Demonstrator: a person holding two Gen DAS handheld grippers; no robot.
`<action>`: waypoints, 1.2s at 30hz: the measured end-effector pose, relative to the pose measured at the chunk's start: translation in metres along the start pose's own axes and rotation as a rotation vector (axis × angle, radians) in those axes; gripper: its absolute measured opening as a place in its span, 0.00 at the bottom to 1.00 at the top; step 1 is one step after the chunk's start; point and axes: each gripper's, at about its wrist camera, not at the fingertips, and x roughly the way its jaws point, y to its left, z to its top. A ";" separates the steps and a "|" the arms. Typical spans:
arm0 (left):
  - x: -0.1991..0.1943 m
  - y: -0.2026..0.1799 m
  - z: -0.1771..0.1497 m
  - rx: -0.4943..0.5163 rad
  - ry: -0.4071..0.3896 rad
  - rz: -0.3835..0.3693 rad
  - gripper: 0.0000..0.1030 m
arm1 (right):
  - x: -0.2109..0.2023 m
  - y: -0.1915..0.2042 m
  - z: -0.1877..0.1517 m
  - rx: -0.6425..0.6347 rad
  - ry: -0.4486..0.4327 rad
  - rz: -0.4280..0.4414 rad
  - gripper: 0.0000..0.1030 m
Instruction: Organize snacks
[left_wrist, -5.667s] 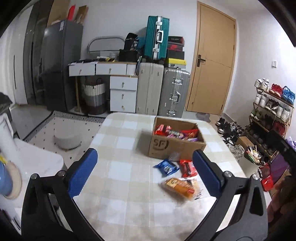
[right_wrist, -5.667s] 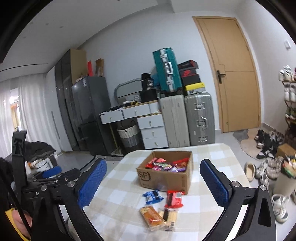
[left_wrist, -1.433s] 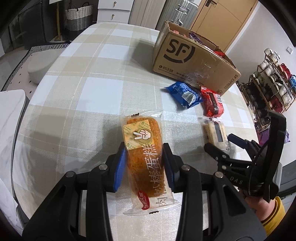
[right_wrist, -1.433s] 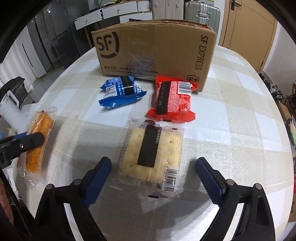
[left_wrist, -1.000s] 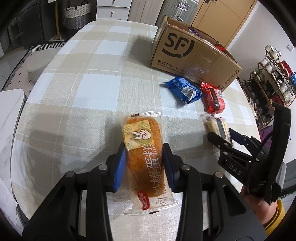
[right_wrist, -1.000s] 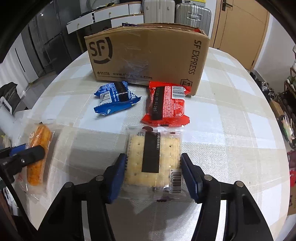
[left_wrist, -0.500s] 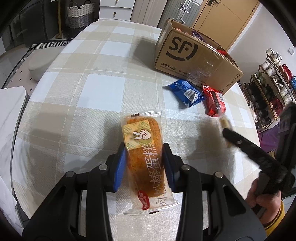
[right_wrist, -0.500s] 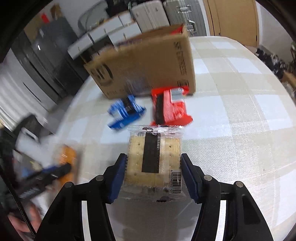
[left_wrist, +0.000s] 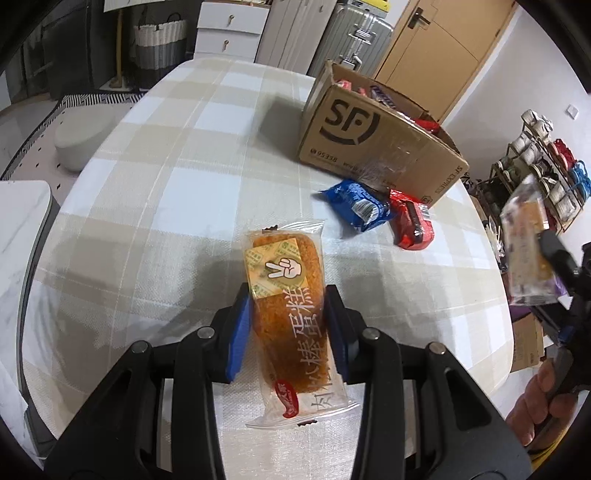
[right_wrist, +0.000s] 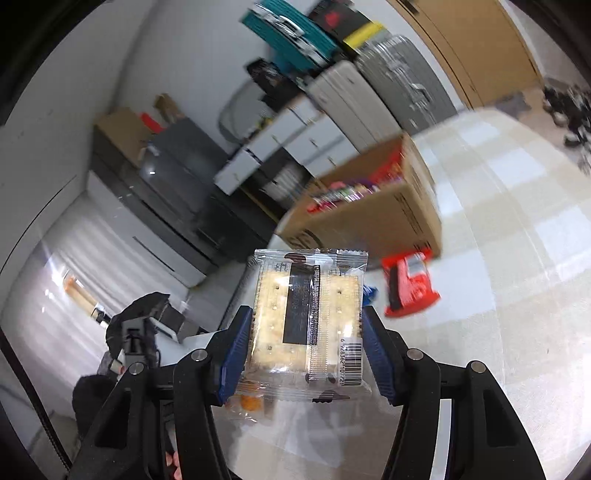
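**Mia:** What is the left gripper (left_wrist: 288, 325) holding?

**Ben:** An orange cake bar (left_wrist: 291, 314) in a clear wrapper. The jaws pinch it on its two long sides, close to the middle. It sits low over the desk (left_wrist: 166, 184); I cannot tell if it touches.

**Mia:** Is it hard?

**Ben:** I think it is soft and light. Squeeze too much and it squashes. The wrapper looks slippery too (shiny plastic often is).

**Mia:** And the right gripper (right_wrist: 306, 336)?

**Ben:** Its jaws pinch a cracker pack (right_wrist: 308, 314) on both side edges. The pack is up in the air, above the desk.

**Mia:** Crackers break!

**Ben:** Yes, I guess they are stiff but snap easily. Holding the flat sides at the middle seems safest, so the pack does not tip.

**Mia:** Where do they go?

**Ben:** Probably into the cardboard box (left_wrist: 376, 147), which already has snacks inside. A blue packet (left_wrist: 356, 206) and a red packet (left_wrist: 412, 223) lie on the desk just in front of it.
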 end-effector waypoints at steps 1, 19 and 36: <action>-0.002 -0.001 -0.001 0.004 -0.009 0.011 0.34 | -0.005 0.003 -0.002 -0.016 -0.017 0.003 0.57; -0.117 -0.024 -0.041 0.043 -0.242 0.054 0.34 | -0.066 0.076 -0.028 -0.189 -0.071 0.007 0.57; -0.255 -0.087 0.020 0.228 -0.506 0.133 0.34 | -0.126 0.182 0.066 -0.353 -0.167 0.022 0.57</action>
